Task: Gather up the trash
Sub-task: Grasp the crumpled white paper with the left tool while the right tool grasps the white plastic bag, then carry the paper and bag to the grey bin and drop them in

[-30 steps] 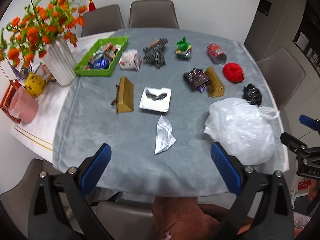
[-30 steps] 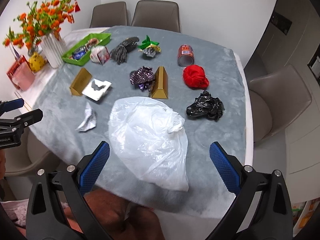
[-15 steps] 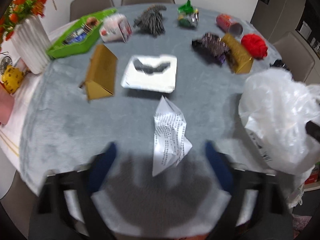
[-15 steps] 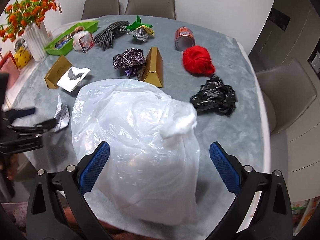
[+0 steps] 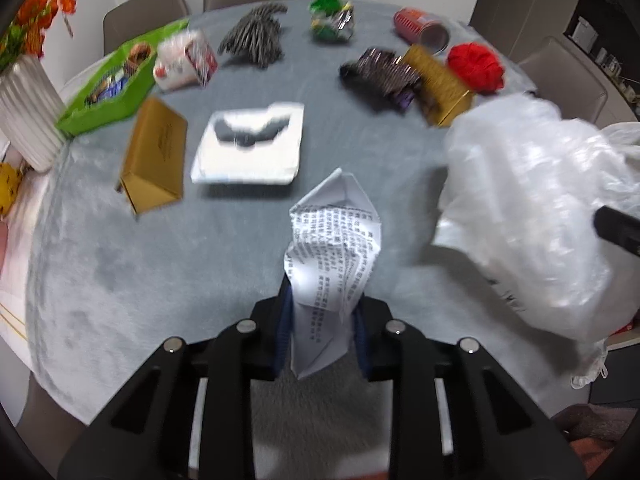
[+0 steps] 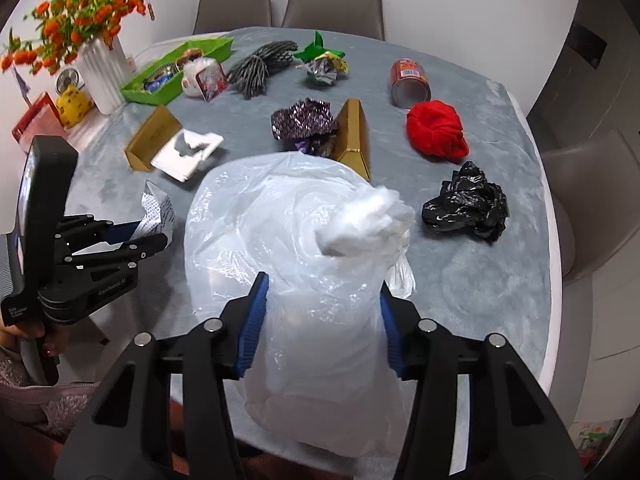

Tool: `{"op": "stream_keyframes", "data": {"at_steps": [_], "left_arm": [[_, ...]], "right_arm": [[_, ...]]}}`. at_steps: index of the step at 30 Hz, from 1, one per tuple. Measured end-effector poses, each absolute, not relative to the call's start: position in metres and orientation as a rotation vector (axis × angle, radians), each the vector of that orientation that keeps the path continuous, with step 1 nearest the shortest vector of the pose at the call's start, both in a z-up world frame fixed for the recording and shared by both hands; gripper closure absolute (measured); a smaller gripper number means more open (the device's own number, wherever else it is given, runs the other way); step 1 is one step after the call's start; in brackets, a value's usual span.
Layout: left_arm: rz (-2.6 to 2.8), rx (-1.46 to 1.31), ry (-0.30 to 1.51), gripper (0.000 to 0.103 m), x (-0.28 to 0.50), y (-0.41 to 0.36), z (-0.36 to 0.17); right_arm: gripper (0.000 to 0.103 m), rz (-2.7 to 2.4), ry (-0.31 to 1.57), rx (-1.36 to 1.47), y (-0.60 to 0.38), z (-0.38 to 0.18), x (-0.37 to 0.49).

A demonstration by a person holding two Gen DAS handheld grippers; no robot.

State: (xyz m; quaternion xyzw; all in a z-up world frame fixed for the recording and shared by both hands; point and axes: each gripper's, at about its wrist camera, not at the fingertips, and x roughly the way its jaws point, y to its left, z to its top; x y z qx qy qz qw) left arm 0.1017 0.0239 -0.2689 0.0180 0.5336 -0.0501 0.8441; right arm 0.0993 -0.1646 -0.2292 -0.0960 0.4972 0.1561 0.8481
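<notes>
My left gripper is shut on a crumpled printed paper near the front edge of the grey table; it also shows in the right wrist view with the paper. My right gripper is shut on the white plastic bag, which bulges forward over the table; the bag also shows at the right of the left wrist view. More trash lies beyond: a black crumpled bag, a red wad, a can, a purple wrapper.
Two gold boxes, a white tray, a striped bundle, a green wrapper and a white packet lie on the table. A green tray and a flower vase stand at the left. Chairs ring the table.
My left gripper moved forward and shut on the printed paper. My right gripper advanced and shut on the white bag, which now bulges up between its fingers.
</notes>
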Motion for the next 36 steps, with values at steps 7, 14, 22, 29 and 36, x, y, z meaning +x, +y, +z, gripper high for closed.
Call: {"op": "stream_keyframes", "data": {"at_steps": [7,14,22,29,36], "left_arm": [[-0.201,0.101,1.095,0.076,0.108,0.000,-0.208],[-0.424,0.232,1.059,0.076,0.121,-0.067,-0.178],[-0.741,0.406,1.017,0.076,0.094,-0.192,-0.172],[-0.907,0.460,0.990,0.076,0.031,-0.298,-0.179],[-0.997,0.488,1.050,0.076,-0.031,-0.374,-0.206]], "right_arm": [[0.056,0.248,1.020,-0.120,-0.186,-0.183,0.094],[0.056,0.029,0.978,0.019,-0.244,-0.155,0.061],[0.056,-0.326,0.949,0.211,-0.346,-0.146,-0.029],[0.056,-0.519,0.940,0.273,-0.430,-0.149,-0.125],[0.056,-0.606,0.988,0.293,-0.486,-0.167,-0.183]]}}
